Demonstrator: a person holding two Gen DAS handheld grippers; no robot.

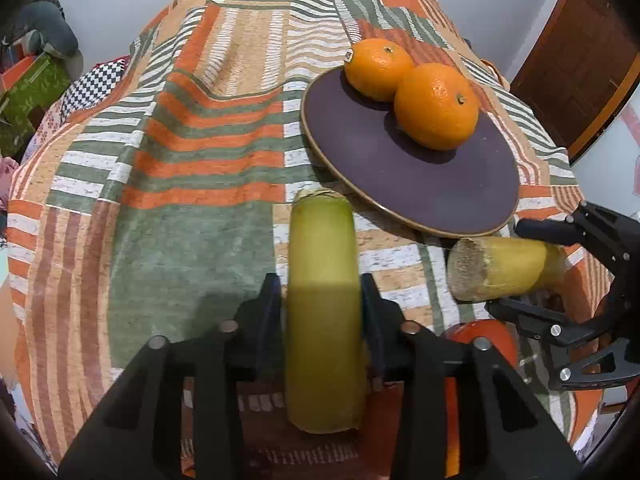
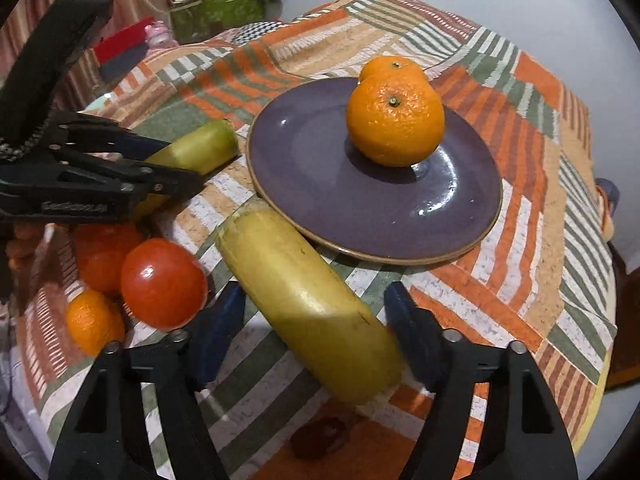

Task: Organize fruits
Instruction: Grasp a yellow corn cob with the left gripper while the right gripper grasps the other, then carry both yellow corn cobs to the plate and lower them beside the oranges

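Note:
A purple plate (image 1: pixel 420 176) holds two oranges (image 1: pixel 436 106); it also shows in the right wrist view (image 2: pixel 320 184) with the oranges (image 2: pixel 394 120). My left gripper (image 1: pixel 322 304) is shut on a yellow-green cane piece (image 1: pixel 322 264), held just in front of the plate's rim. My right gripper (image 2: pixel 314 320) stands around a second yellow cane piece (image 2: pixel 308 304), its blue pads at both sides; in the left wrist view this gripper (image 1: pixel 532 264) holds that piece (image 1: pixel 500 268) off the cloth. A red tomato (image 2: pixel 164 282) and a small orange (image 2: pixel 94 320) lie left of it.
The table is covered by a striped orange, green and white cloth (image 1: pixel 192 160). A green box (image 2: pixel 218 14) and clutter stand beyond the table's far left. A wooden door (image 1: pixel 580 56) is at the right. A dark red stain (image 2: pixel 320 436) marks the cloth near the front.

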